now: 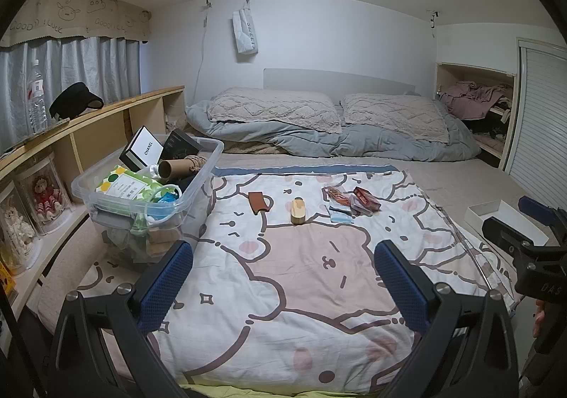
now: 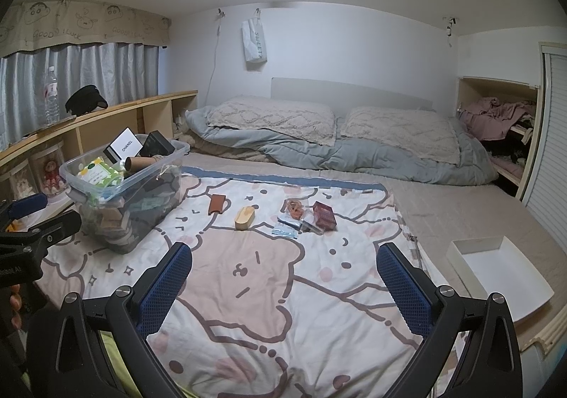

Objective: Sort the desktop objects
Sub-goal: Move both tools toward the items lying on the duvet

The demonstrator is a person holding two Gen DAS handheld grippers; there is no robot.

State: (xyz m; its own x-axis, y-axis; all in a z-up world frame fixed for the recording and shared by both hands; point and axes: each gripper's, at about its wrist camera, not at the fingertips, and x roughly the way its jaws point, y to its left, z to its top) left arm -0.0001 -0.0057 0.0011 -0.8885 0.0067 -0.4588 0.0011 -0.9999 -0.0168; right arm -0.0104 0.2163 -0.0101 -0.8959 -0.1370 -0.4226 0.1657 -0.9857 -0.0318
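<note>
A full clear bin point(image 1: 149, 185) stands at left. Well beyond both the left gripper point(image 1: 283, 288) and right gripper point(image 2: 285, 288), whose fingers are spread and empty, lie a brown sleeve point(image 1: 257, 201), wooden block point(image 1: 298, 211) and red box point(image 1: 366, 198); a white tray point(image 2: 499, 274) sits right.

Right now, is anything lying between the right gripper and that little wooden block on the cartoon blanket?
Nothing visible. The right gripper is open over bare blanket, and the wooden block lies ahead with only cloth between.
</note>
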